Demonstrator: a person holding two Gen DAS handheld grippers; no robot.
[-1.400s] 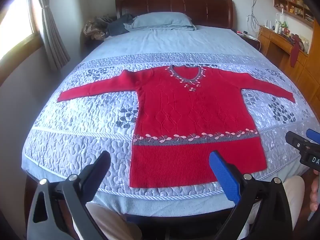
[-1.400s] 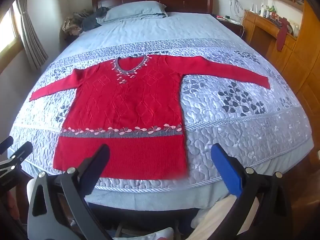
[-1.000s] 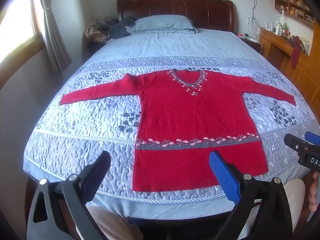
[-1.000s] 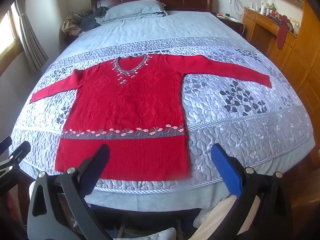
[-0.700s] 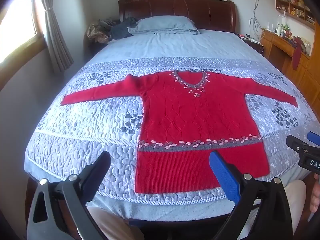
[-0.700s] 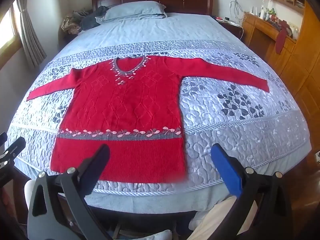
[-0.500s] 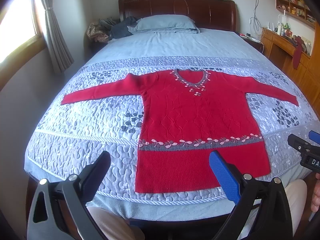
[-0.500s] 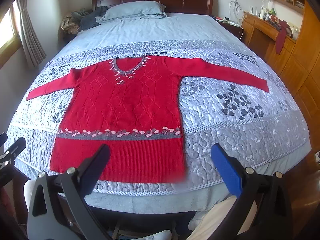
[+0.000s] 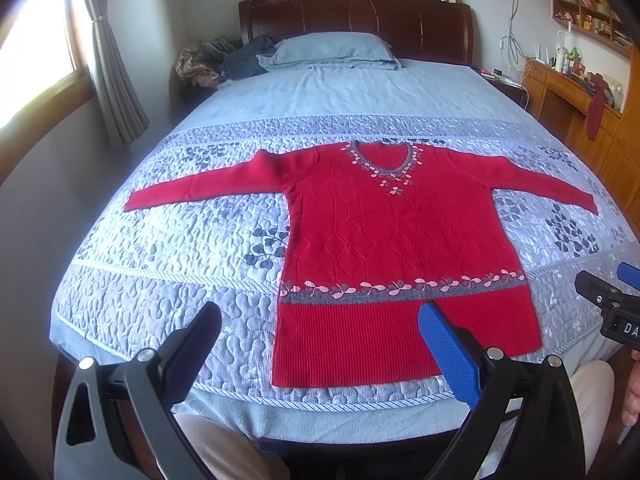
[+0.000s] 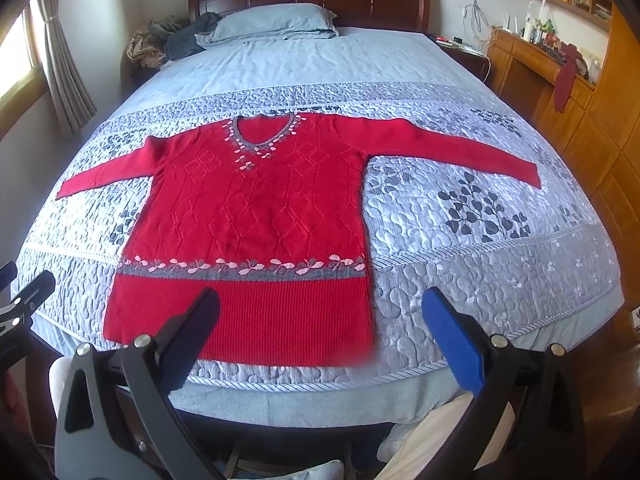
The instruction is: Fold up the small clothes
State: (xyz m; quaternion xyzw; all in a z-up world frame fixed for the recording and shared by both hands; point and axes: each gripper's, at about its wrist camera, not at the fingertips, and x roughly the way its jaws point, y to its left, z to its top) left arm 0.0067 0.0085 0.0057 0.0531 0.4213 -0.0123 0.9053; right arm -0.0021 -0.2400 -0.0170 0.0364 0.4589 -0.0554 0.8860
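A red knit sweater (image 9: 392, 236) with a grey V-neck and a flower band lies flat, face up, on the quilted bed (image 9: 160, 248), both sleeves spread wide. It also shows in the right wrist view (image 10: 256, 216). My left gripper (image 9: 320, 344) is open and empty, held above the foot of the bed near the hem's left part. My right gripper (image 10: 320, 324) is open and empty, near the hem's right corner. The right gripper's tip (image 9: 608, 304) shows at the right edge of the left wrist view.
A blue pillow (image 9: 332, 50) and a heap of clothes (image 9: 216, 60) lie at the wooden headboard (image 9: 356, 12). A wooden desk and cabinets (image 10: 560, 80) stand along the right. A window and curtain (image 9: 108, 64) are at the left. The person's legs are below the bed edge.
Both grippers have drifted slightly, so the sweater sits a little differently in each view. Both stay open and nothing on the bed has moved.
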